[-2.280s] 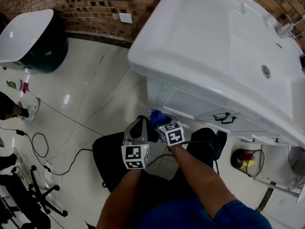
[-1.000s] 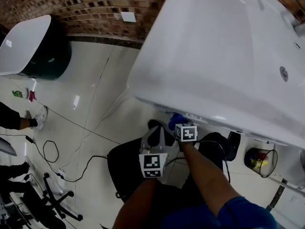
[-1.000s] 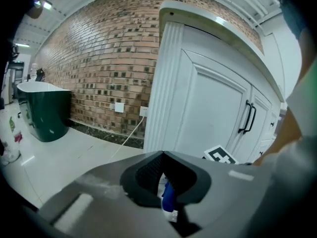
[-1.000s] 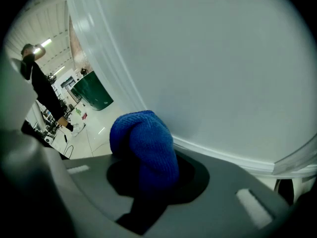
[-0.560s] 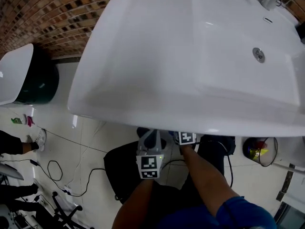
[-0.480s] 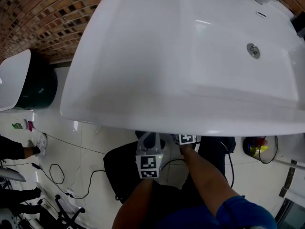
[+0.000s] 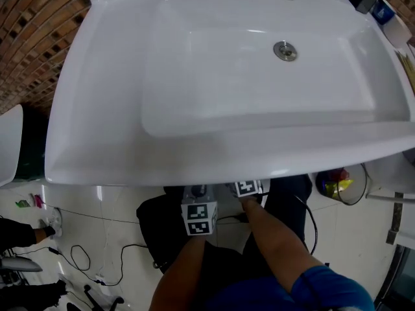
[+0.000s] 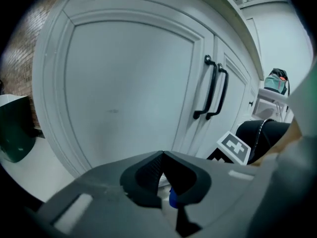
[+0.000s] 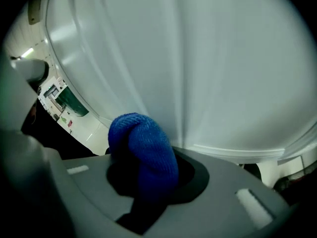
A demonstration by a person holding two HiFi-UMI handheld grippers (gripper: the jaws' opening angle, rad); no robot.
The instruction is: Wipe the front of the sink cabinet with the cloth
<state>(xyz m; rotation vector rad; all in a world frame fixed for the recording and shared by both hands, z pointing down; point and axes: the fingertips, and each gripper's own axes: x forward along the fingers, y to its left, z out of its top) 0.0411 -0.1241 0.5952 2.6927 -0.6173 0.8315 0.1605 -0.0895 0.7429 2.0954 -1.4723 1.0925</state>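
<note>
From above, the white sink [image 7: 246, 70] overhangs the cabinet and hides its front in the head view. Under its rim sit my left gripper [image 7: 196, 196] and right gripper [image 7: 246, 186], side by side. In the right gripper view, the right gripper [image 9: 148, 175] is shut on a bunched blue cloth [image 9: 141, 143], which is up against the white cabinet front [image 9: 198, 73]. The left gripper [image 8: 162, 155] is shut with nothing in it and faces the panelled cabinet door [image 8: 129, 93], a short way back from it. Two black handles [image 8: 213, 88] are to its right.
A wire bin [image 7: 337, 180] with coloured rubbish stands on the floor to the right. Cables [image 7: 84, 264] trail over the tiles at the left. A dark bag [image 7: 159, 222] lies under my arms. Brick wall [image 7: 26, 31] runs behind the sink.
The head view has swung forward over the sink, so the basin now fills it and the rim covers the cabinet front and the cloth. Both grippers stay close together under the rim.
</note>
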